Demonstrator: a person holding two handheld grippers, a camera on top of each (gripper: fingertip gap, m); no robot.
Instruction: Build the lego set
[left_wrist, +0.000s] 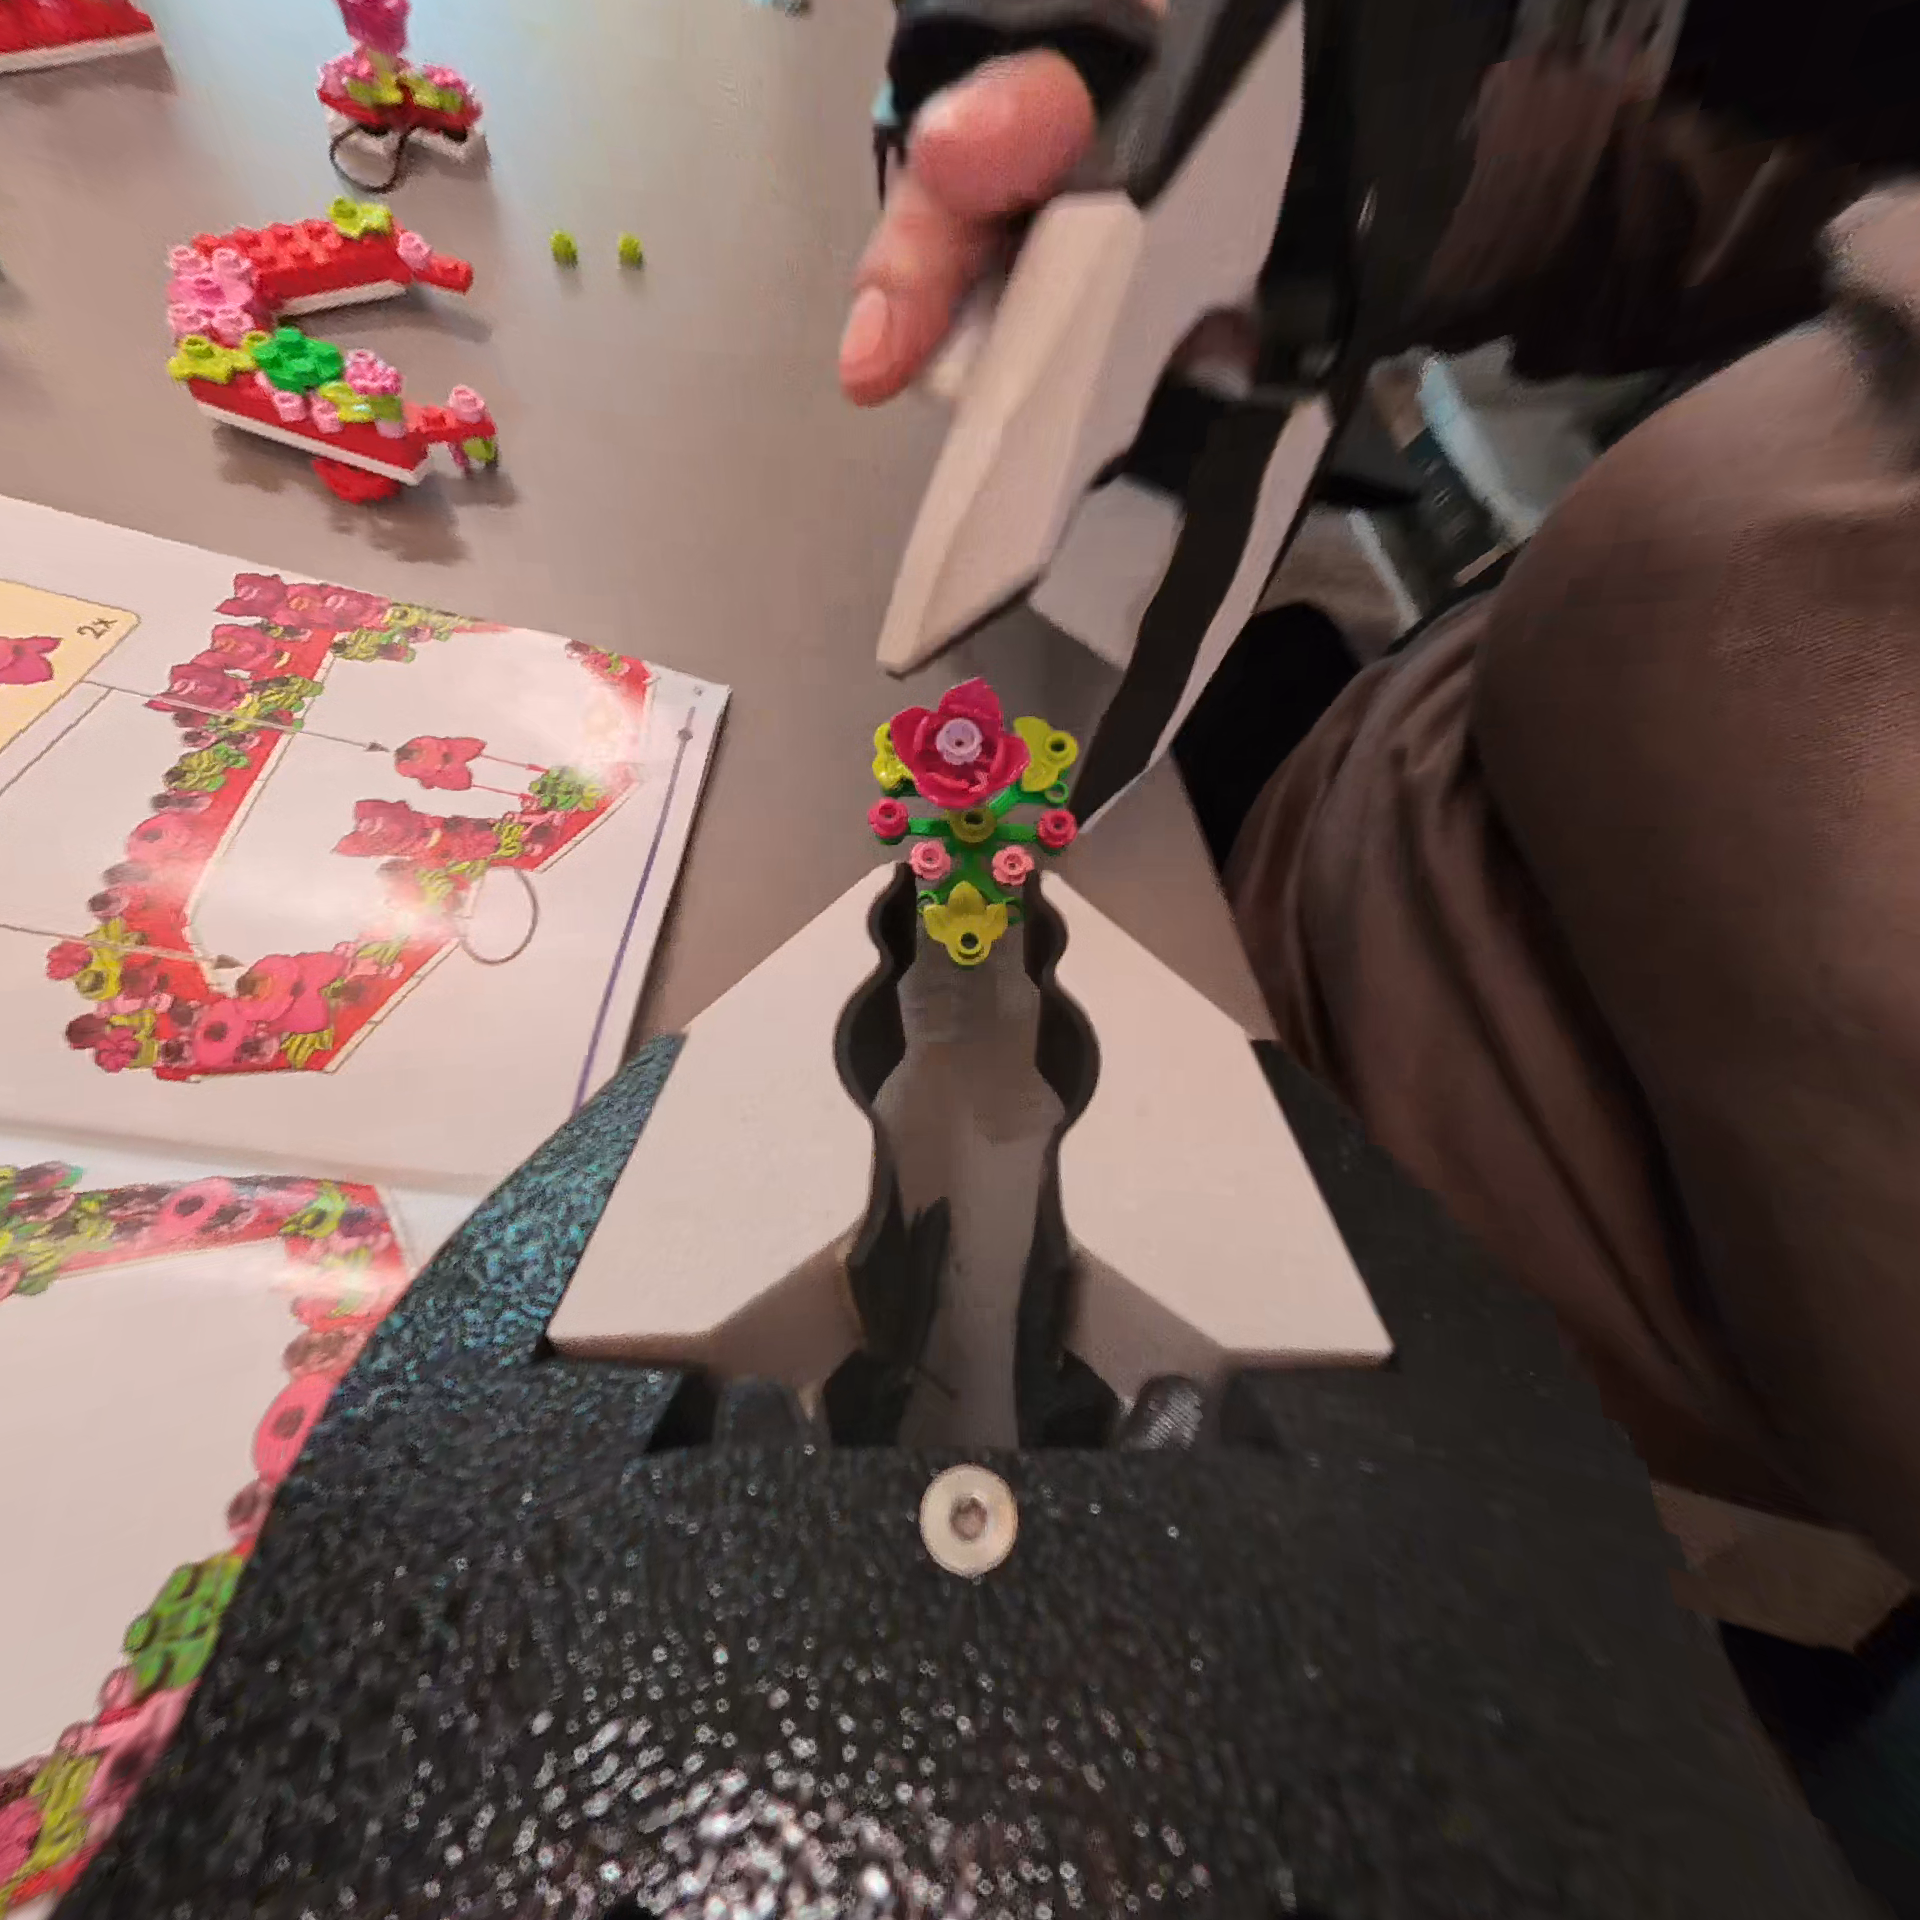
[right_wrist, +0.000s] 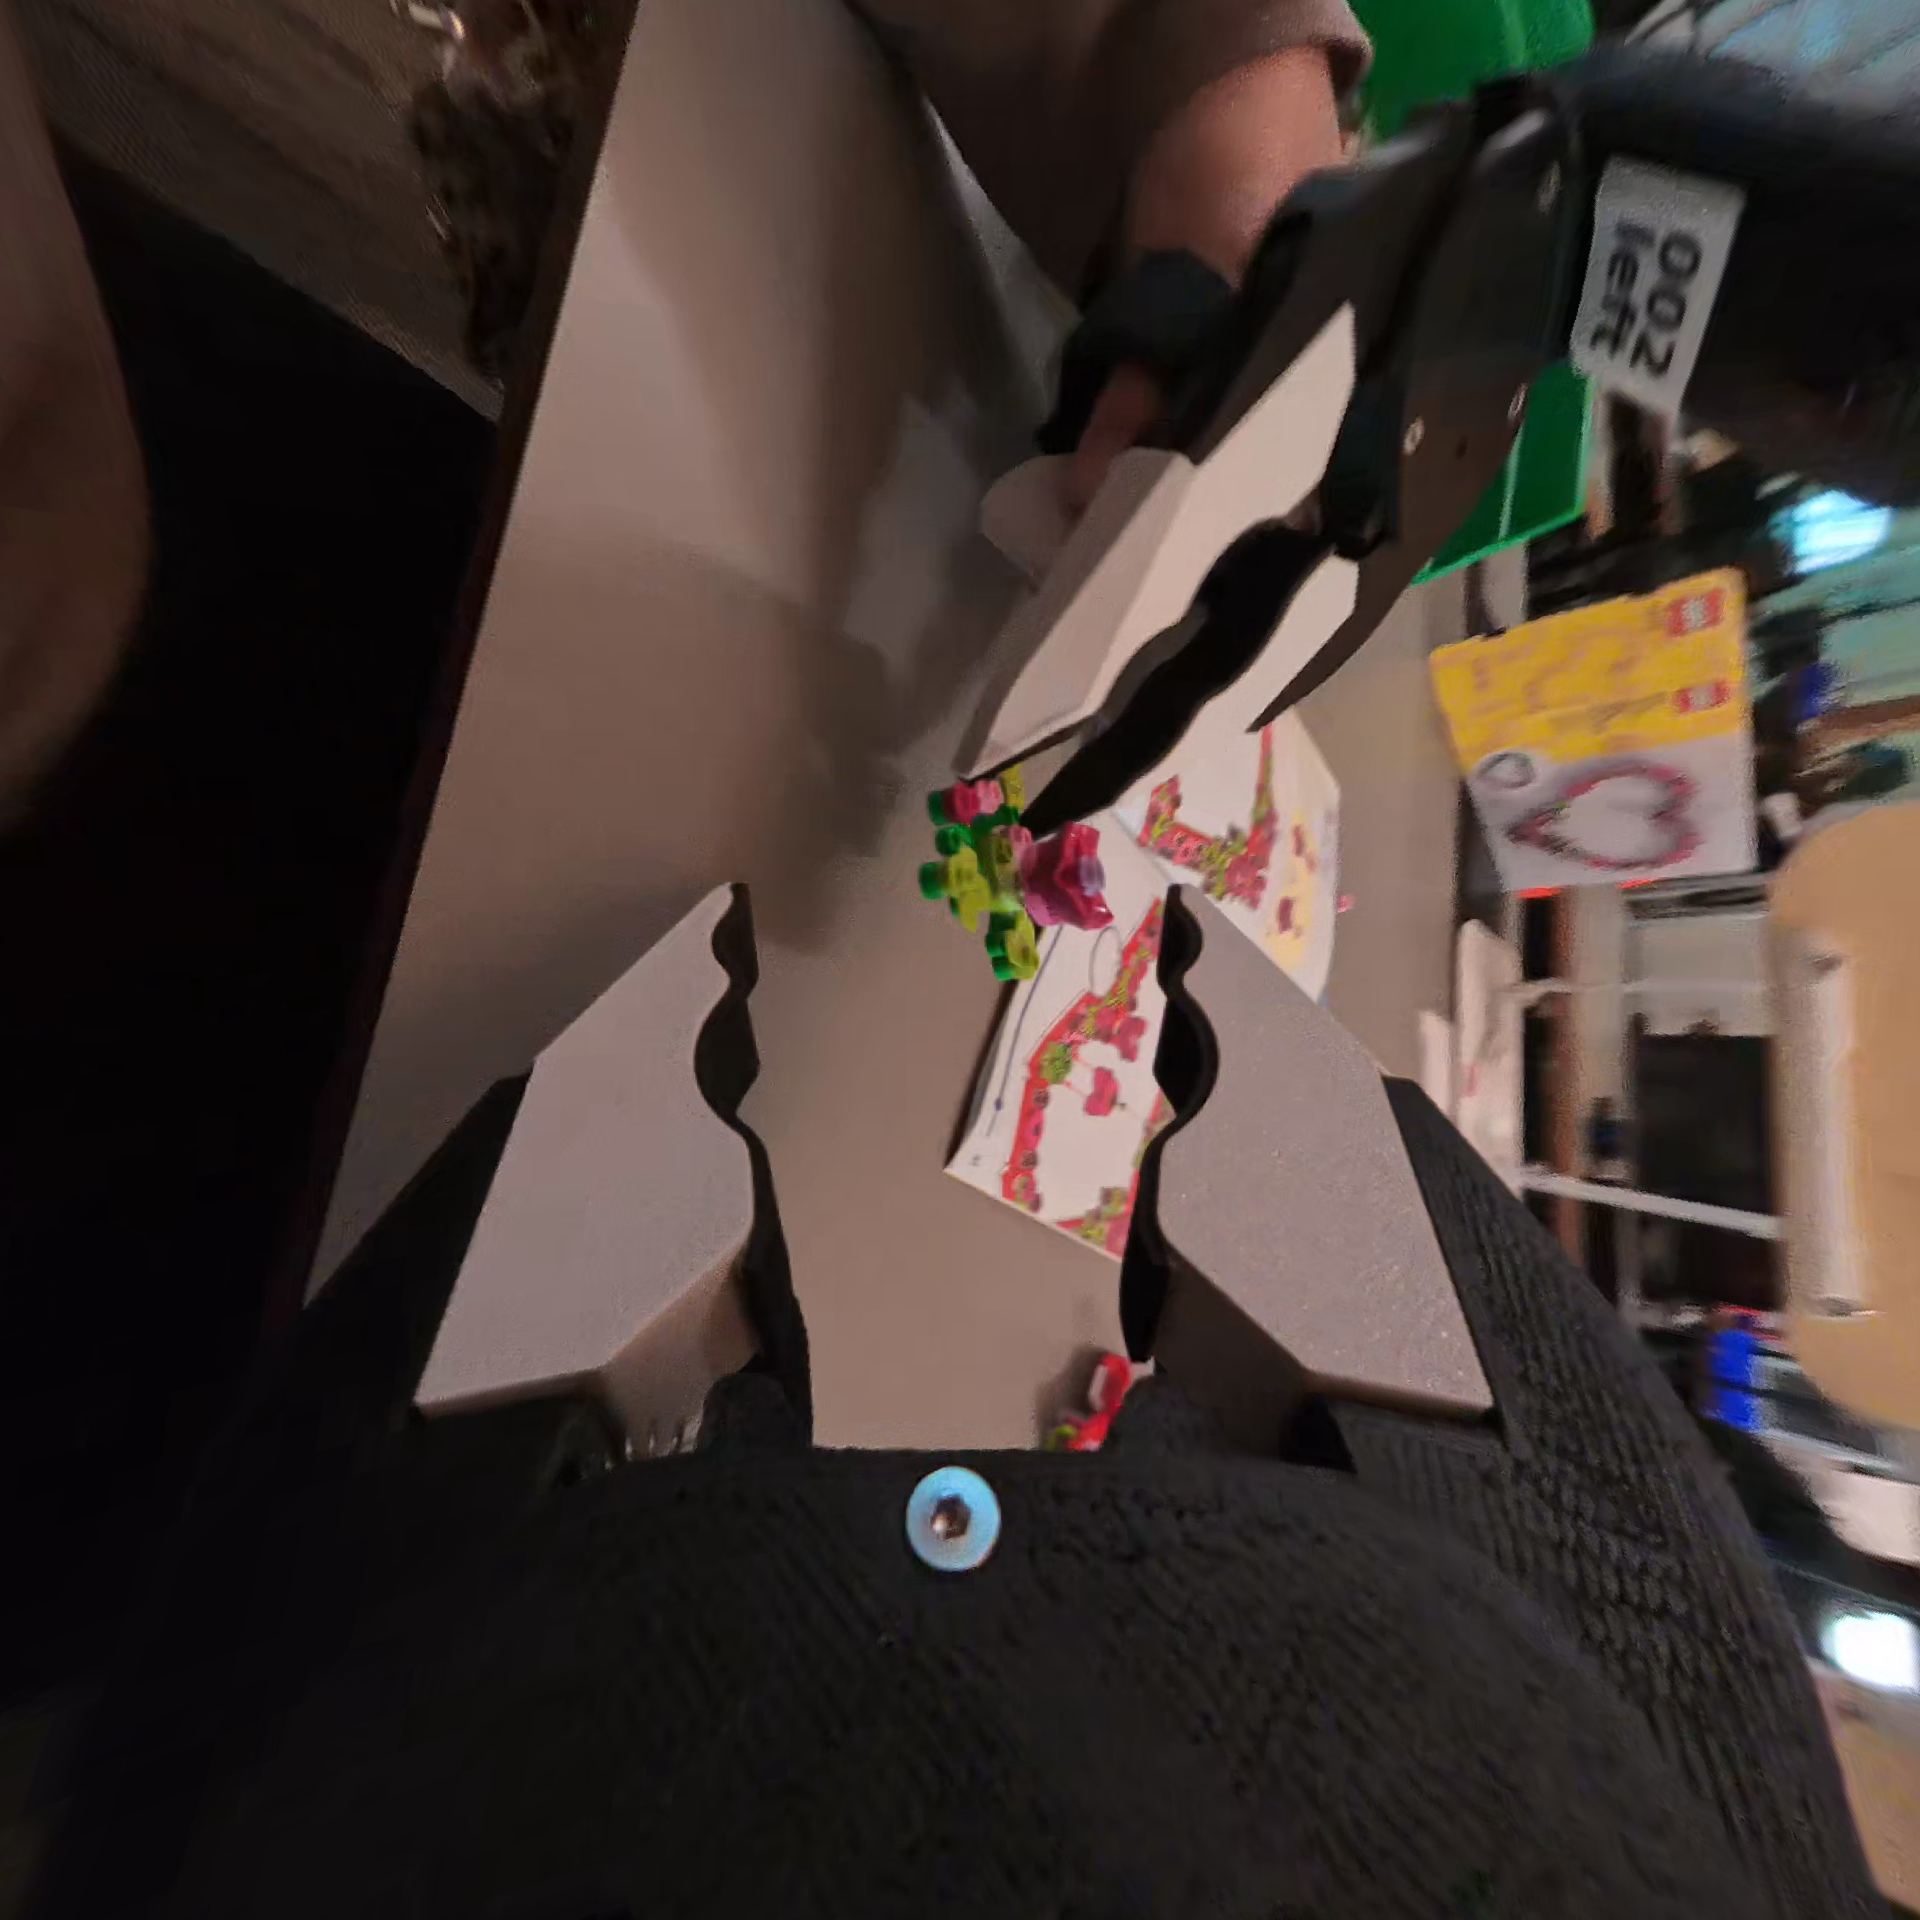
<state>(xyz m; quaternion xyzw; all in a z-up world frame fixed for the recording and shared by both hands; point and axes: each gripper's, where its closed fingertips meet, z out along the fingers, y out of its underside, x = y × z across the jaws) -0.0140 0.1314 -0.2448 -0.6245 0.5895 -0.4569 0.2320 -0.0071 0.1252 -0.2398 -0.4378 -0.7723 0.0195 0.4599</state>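
Jaws of the left gripper (left_wrist: 971, 883) are closed down to a narrow slot and pinch the lower stem of a small lego flower sprig (left_wrist: 971, 805): a magenta rose with a lilac stud at its centre, lime-yellow leaves, and tiny pink blossoms on a bright green branching stem. The sprig sticks out past the fingertips, held in the air above the grey surface (left_wrist: 675, 395). In the right wrist view the same sprig (right_wrist: 1003, 883) shows sideways at the tip of the left gripper (right_wrist: 997, 805), which is black with pale wedge-shaped fingers.

The right gripper (right_wrist: 951, 904) has its jaws spread wide with nothing between them; the sprig lies just beyond its fingertips, apart from both. From the left wrist view the right gripper (left_wrist: 894, 660) hangs above and behind the sprig, gripped by a hand (left_wrist: 956, 218), though motion blur there makes its fingertips hard to place exactly.

On the surface lies an open white instruction booklet (left_wrist: 343, 831) printed with red flowered shapes. Farther back rest two red-and-white lego sections topped with pink and green flowers (left_wrist: 312, 343), another small flowered piece (left_wrist: 400, 83), and two loose lime-green studs (left_wrist: 597, 249). A yellow-and-white lego box (right_wrist: 1600, 727) stands beyond the booklet (right_wrist: 1091, 1081).
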